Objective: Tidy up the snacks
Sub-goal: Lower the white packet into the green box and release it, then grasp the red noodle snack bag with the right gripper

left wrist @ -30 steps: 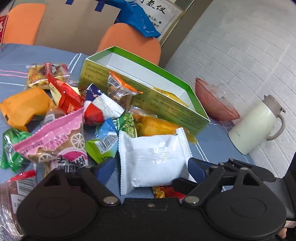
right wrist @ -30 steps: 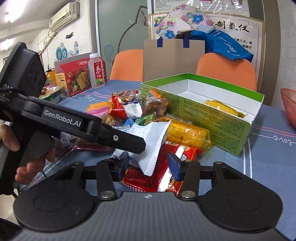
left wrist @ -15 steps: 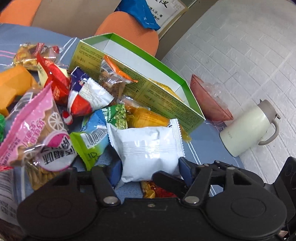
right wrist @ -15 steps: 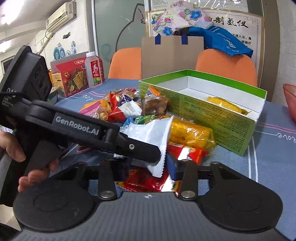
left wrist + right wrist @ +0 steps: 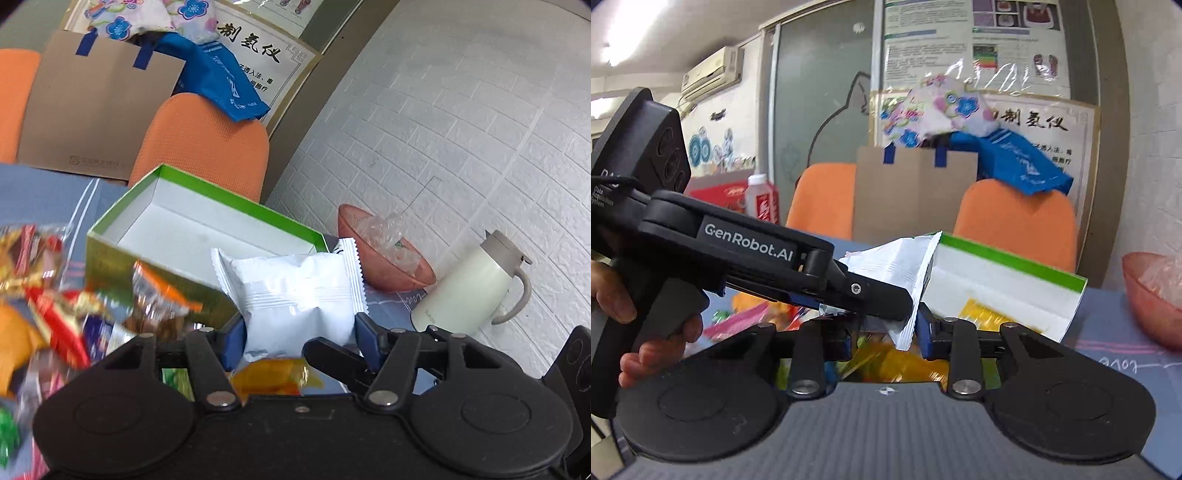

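both grippers' fingers are closing on the puffy white foil snack packet (image 5: 297,295), left gripper (image 5: 300,332), right gripper (image 5: 884,334); squeezing could burst it short of the open green-rimmed cardboard box (image 5: 207,225).

White packet (image 5: 295,295) lifted off table, left gripper (image 5: 299,339) closing on it, right gripper (image 5: 886,332) closing

White snack packet (image 5: 295,295): smooth plastic film, faintly glossy, crimped serrated ends. Green box (image 5: 207,229): printed card outside, matt white inside. Chair backs (image 5: 199,144): orange woven cloth, coarse weave. Bag (image 5: 99,110): matt brown paper. Jug (image 5: 465,288): cream, satin, smooth. Wall (image 5: 461,140): white, embossed brick texture. Left gripper (image 5: 299,328): matt black plastic, bright metal rivets.
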Demonstrator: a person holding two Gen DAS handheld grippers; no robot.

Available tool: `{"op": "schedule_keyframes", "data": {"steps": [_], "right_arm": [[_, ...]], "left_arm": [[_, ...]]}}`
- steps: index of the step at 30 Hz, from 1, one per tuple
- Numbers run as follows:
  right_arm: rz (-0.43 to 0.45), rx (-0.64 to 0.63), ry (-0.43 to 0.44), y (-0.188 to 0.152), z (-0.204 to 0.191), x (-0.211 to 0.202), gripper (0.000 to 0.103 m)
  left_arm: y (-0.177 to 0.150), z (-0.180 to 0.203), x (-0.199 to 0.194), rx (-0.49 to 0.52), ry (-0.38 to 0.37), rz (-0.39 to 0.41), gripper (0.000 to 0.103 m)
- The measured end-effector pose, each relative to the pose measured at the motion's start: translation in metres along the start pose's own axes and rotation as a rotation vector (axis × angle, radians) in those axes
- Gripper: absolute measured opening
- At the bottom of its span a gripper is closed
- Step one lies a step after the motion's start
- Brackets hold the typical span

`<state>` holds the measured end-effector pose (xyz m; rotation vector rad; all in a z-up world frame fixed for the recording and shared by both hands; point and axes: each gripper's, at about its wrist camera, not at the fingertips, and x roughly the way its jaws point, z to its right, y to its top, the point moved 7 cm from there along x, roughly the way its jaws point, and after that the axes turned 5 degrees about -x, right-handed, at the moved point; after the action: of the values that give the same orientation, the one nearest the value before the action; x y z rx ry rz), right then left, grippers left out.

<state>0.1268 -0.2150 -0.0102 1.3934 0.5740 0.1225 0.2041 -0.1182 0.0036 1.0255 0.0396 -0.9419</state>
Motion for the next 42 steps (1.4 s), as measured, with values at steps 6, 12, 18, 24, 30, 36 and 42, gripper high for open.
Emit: {"op": "schedule_keyframes", "data": {"steps": [6, 12, 18, 24, 30, 36, 42], "right_arm": [[0.023, 0.039, -0.059, 0.009, 0.03, 0.038, 0.055], [0.012, 0.13, -0.067, 0.003, 0.052, 0.068, 0.055], [-0.04, 0.139, -0.063, -0.011, 0.053, 0.086, 0.103], [-0.023, 0.027, -0.194, -0.012, 0.047, 0.036, 0.103], [-0.041, 0.1, -0.098, -0.028, 0.034, -0.014, 0.103], [-0.159, 0.178, -0.011, -0.069, 0.017, -0.025, 0.103], [-0.254, 0.228, 0.028, -0.094, 0.005, -0.018, 0.103]], "left_arm": [[0.03, -0.012, 0.042, 0.011, 0.005, -0.044, 0.081], [0.04, -0.02, 0.071, 0.061, 0.073, -0.074, 0.083], [0.039, -0.029, 0.066, 0.06, 0.15, -0.016, 0.103], [0.017, -0.013, -0.005, 0.038, 0.126, 0.058, 0.103], [-0.03, -0.015, -0.048, -0.056, 0.039, 0.053, 0.103], [-0.078, -0.023, -0.047, -0.13, 0.012, -0.032, 0.103], [-0.1, -0.017, -0.029, -0.093, 0.007, -0.121, 0.103]]}}
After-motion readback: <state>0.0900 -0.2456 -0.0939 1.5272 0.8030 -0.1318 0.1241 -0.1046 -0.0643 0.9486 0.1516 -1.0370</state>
